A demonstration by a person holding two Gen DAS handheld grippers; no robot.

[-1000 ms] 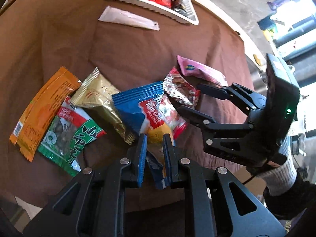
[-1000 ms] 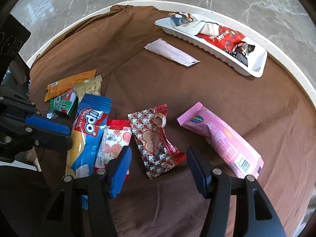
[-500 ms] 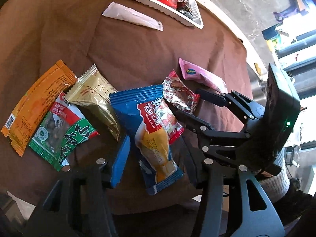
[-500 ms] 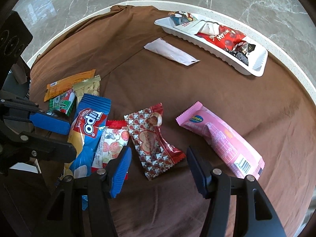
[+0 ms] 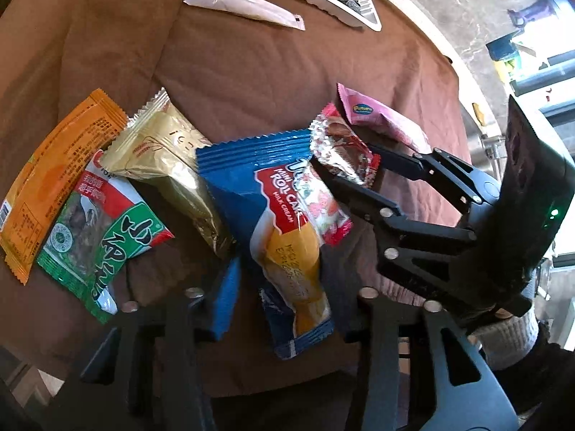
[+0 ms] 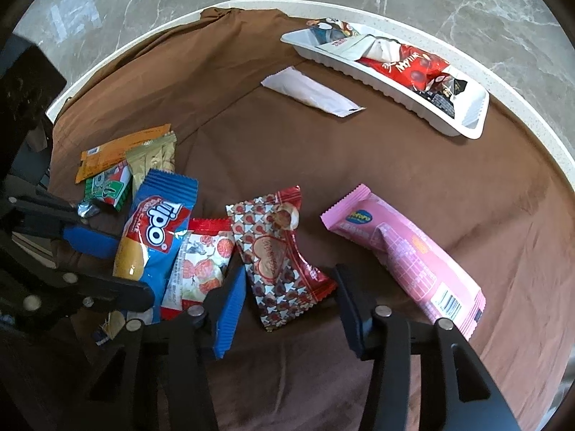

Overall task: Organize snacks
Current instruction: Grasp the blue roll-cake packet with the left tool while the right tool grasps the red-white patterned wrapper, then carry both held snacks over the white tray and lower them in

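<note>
My left gripper (image 5: 287, 301) is open, its jaws either side of the near end of a blue roll cake pack (image 5: 287, 237) that lies on the brown cloth; the pack also shows in the right wrist view (image 6: 154, 237). My right gripper (image 6: 291, 301) is open around the near end of a red heart-pattern candy pack (image 6: 276, 255). A red-white snack pack (image 6: 201, 262) lies between the two. A pink bar pack (image 6: 399, 248) lies to the right. A white tray (image 6: 470, 122) at the far right holds several snacks.
An orange pack (image 5: 54, 179), a green pack (image 5: 97, 237) and a gold pack (image 5: 172, 168) lie left of the blue pack. A pale flat sachet (image 6: 312, 91) lies near the tray. The round table's white rim (image 6: 532, 107) and marble floor lie beyond.
My left gripper has opened and let go of the blue roll cake pack, which now lies on the cloth. My right gripper has stayed open over the heart-pattern pack.
</note>
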